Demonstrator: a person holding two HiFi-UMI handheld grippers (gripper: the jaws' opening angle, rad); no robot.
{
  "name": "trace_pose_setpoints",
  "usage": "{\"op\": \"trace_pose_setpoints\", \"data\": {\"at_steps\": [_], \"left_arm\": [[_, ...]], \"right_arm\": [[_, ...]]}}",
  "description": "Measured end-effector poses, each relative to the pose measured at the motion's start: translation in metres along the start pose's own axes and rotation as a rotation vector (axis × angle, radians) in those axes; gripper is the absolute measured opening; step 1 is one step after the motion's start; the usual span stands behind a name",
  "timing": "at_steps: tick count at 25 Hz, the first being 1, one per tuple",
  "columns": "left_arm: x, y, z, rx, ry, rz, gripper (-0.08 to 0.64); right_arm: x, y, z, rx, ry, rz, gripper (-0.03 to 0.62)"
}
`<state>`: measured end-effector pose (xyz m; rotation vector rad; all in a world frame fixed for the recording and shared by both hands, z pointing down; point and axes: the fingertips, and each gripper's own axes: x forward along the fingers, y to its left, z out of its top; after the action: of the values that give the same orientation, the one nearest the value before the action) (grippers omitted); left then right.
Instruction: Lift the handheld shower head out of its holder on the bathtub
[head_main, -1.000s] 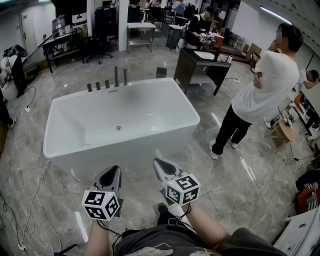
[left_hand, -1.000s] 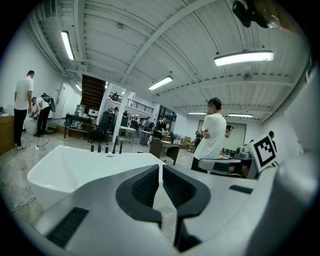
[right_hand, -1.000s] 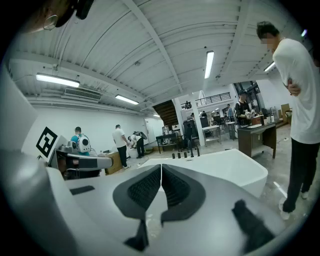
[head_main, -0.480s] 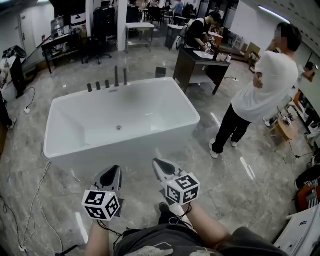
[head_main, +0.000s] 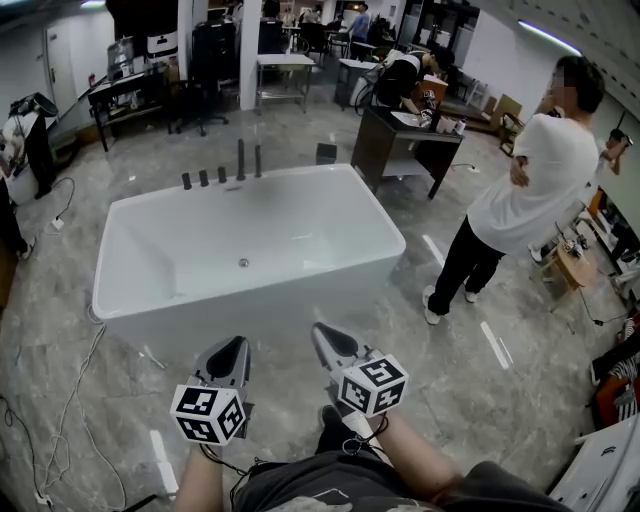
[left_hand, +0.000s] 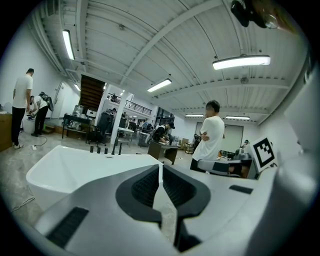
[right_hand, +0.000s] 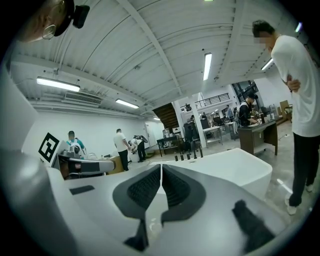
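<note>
A white bathtub (head_main: 384, 262) stands on the grey marble floor ahead of me. On its far rim stands a row of dark fittings (head_main: 240, 160), two tall and three short. From here I cannot tell which is the handheld shower head. My left gripper (head_main: 232, 346) and right gripper (head_main: 322, 331) hover side by side over the floor, short of the tub's near wall. Both are shut and hold nothing. The left gripper view looks past its closed gripper (left_hand: 160, 167) to the tub (left_hand: 60, 165) and fittings (left_hand: 105, 149). The right gripper (right_hand: 161, 167) points at the tub (right_hand: 240, 167).
A person in a white shirt (head_main: 525, 180) stands on the floor right of the tub. A dark desk (head_main: 400, 140) with another person bent over it stands behind the tub's far right corner. Cables (head_main: 65, 400) trail over the floor at the left.
The whole head view has shifted slightly, so the tub and both grippers sit a little lower in it. Both grippers stay shut and side by side.
</note>
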<state>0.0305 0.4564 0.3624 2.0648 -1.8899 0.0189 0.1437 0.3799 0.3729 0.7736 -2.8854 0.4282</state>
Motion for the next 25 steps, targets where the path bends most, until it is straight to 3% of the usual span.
{"op": "trace_pose_setpoints", "data": {"at_steps": [8,13,25], "left_arm": [[0.006,0.012,-0.005,-0.022,0.005,0.049,0.032],[0.027,0.028,-0.004,-0.057,-0.007,0.109,0.032],[0.145,0.037,0.019,-0.054,0.034,0.141,0.032]], "right_arm": [[0.018,-0.023,-0.009,0.043,0.018,-0.004,0.028],[0.039,-0.036,-0.003,-0.005,0.02,0.039,0.028],[0.104,-0.144,0.019,0.03,0.06,0.069,0.028]]}}
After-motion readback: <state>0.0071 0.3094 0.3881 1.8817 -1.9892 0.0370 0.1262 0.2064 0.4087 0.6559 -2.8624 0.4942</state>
